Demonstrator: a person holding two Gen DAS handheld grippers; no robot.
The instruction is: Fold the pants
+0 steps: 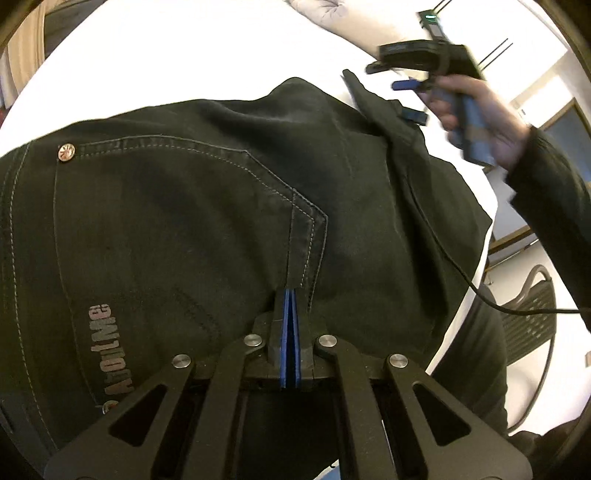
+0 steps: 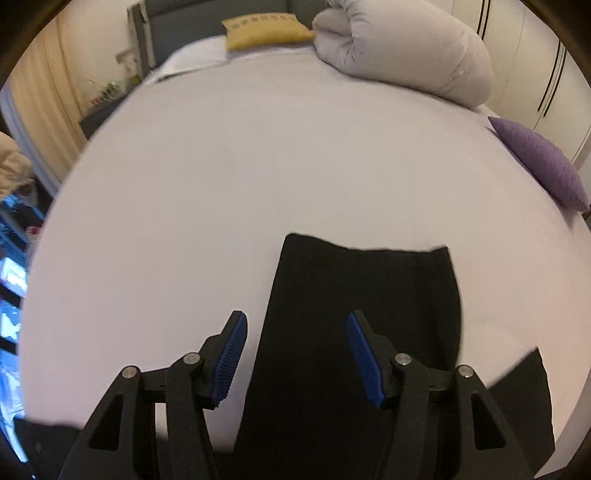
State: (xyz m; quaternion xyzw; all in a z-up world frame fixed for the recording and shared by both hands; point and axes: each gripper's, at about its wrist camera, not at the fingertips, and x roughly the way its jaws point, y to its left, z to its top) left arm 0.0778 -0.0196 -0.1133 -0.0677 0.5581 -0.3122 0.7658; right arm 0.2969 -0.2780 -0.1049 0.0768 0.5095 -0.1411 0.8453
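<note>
Black denim pants (image 1: 221, 206) lie on the white bed sheet (image 1: 184, 55), back pocket with grey lettering up. My left gripper (image 1: 290, 295) is shut on the pants at the stitched centre seam. My right gripper (image 2: 295, 321) is open and empty, hovering above a black pant leg (image 2: 362, 302) that stretches away to its hem on the sheet (image 2: 258, 166). In the left wrist view the right gripper (image 1: 408, 99) shows at the upper right, held in a hand, open beside the far edge of the pants.
A rolled white duvet (image 2: 406, 48), a yellow cushion (image 2: 266, 31) and a purple cushion (image 2: 543, 162) lie at the far side of the bed. A black cable (image 1: 461, 273) hangs off the bed edge near a mesh chair (image 1: 532, 317).
</note>
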